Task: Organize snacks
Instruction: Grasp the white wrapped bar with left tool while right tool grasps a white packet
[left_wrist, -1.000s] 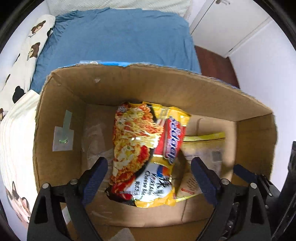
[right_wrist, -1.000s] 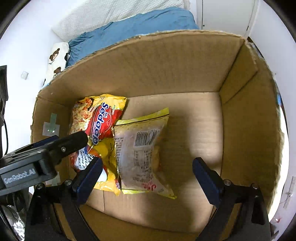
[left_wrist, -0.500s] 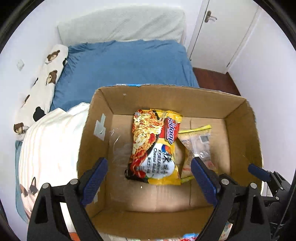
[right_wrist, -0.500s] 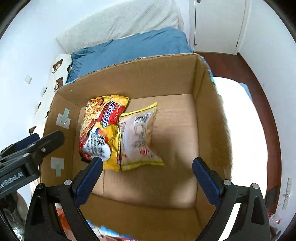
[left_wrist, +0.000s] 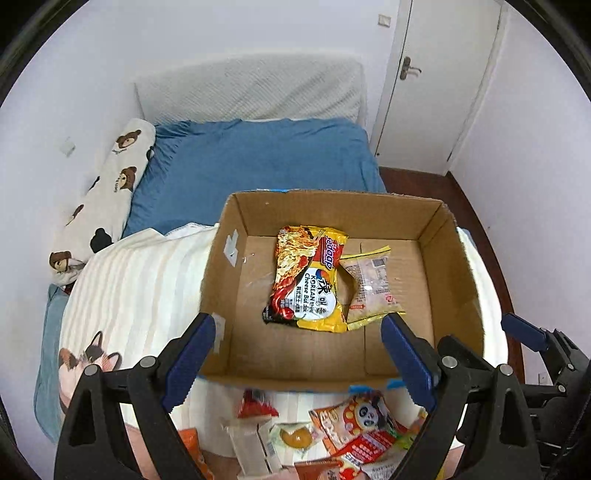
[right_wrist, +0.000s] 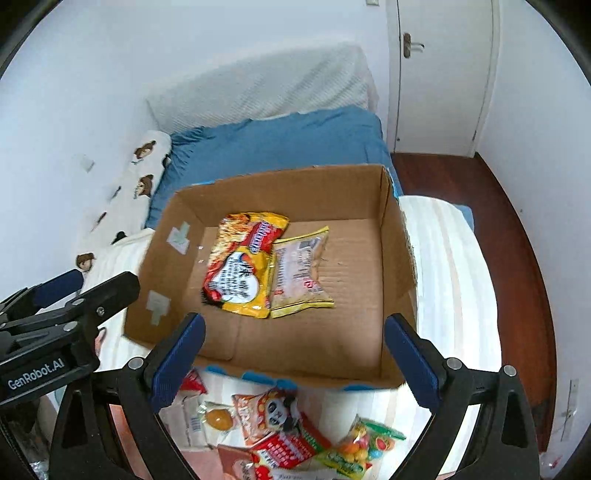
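An open cardboard box (left_wrist: 458, 273) (right_wrist: 391, 236) stands on a striped blanket on the bed. Inside lie a red and yellow noodle packet (left_wrist: 308, 280) (right_wrist: 243, 266) and, to its right, a pale snack bag (left_wrist: 371, 288) (right_wrist: 301, 273). Loose snack packets lie on the blanket in front of the box (left_wrist: 354, 432) (right_wrist: 284, 424). My left gripper (left_wrist: 297, 354) is open and empty above the box's near edge. My right gripper (right_wrist: 293, 354) is open and empty, also above the near edge. The left gripper also shows at the left of the right wrist view (right_wrist: 70, 306).
A blue sheet (left_wrist: 258, 166) and a bear-print pillow (left_wrist: 110, 192) lie beyond the box. A white headboard cushion (left_wrist: 251, 92) leans on the wall. A white door (left_wrist: 439, 81) and dark wooden floor (right_wrist: 517, 258) are to the right.
Both grippers have pulled up and back out of the box. The box now looks smaller, and the loose snacks in front of it have come into view.
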